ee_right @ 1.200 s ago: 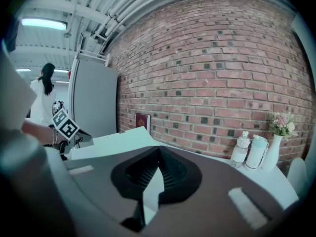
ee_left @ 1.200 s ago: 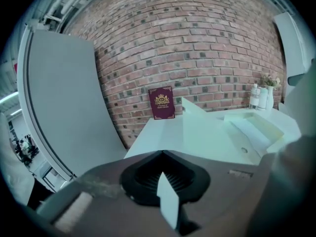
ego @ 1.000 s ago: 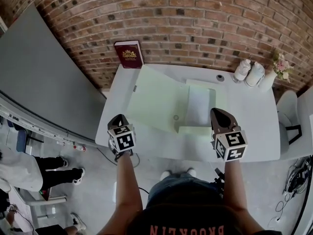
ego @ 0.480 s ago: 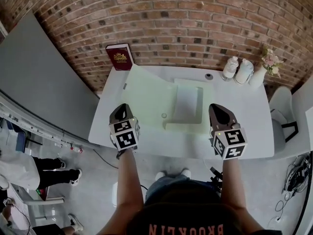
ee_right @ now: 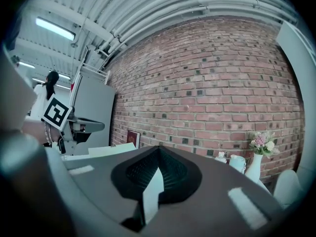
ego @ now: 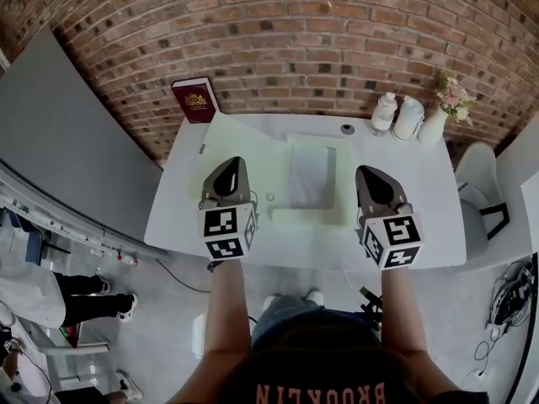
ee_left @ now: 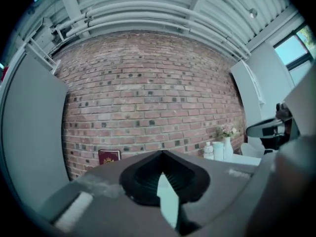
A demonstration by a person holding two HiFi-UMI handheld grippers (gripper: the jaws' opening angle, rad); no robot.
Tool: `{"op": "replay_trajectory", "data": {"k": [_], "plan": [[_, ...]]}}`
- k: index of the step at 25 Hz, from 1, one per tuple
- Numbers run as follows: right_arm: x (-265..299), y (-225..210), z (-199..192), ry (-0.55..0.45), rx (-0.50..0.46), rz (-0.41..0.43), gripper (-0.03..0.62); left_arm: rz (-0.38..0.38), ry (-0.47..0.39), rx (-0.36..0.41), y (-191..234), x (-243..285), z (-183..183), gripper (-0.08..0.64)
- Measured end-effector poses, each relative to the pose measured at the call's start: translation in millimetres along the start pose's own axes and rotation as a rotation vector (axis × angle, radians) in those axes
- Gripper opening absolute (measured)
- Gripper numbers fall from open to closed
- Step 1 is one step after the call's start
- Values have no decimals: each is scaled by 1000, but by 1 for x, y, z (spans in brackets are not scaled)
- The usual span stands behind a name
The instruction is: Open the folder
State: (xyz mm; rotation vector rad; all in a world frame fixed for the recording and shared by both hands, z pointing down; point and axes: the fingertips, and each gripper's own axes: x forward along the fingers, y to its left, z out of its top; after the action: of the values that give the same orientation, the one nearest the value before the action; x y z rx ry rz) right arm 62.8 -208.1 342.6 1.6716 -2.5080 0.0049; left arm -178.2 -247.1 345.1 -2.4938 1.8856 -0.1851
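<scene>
The pale green card folder [ego: 274, 162] lay spread open on the white counter [ego: 421, 196]. My left hand-held gripper [ego: 236, 165] and right hand-held gripper [ego: 365, 173] hung shut and empty at its two sides. I judged it best to draw them clear without snagging the cover.

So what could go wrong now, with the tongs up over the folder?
Nothing holds the folder. The left tongs and right tongs are both shut and empty above it, so coming down carelessly could shove or crease it. The vase and a bottle stand at the far right corner of the table. A wide swing of the right tongs might tip them.
</scene>
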Motion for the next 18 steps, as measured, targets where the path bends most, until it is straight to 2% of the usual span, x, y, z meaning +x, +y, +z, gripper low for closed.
{"op": "replay_trajectory", "data": {"k": [6,18], "plan": [[-4,-5,29,-50,-11,-37,-3,-68,-79,34,-19,-1,33,0],[-12,2,96,-141,-31,-80,-3,-169,-196,96,-29,-8,103,0]]}}
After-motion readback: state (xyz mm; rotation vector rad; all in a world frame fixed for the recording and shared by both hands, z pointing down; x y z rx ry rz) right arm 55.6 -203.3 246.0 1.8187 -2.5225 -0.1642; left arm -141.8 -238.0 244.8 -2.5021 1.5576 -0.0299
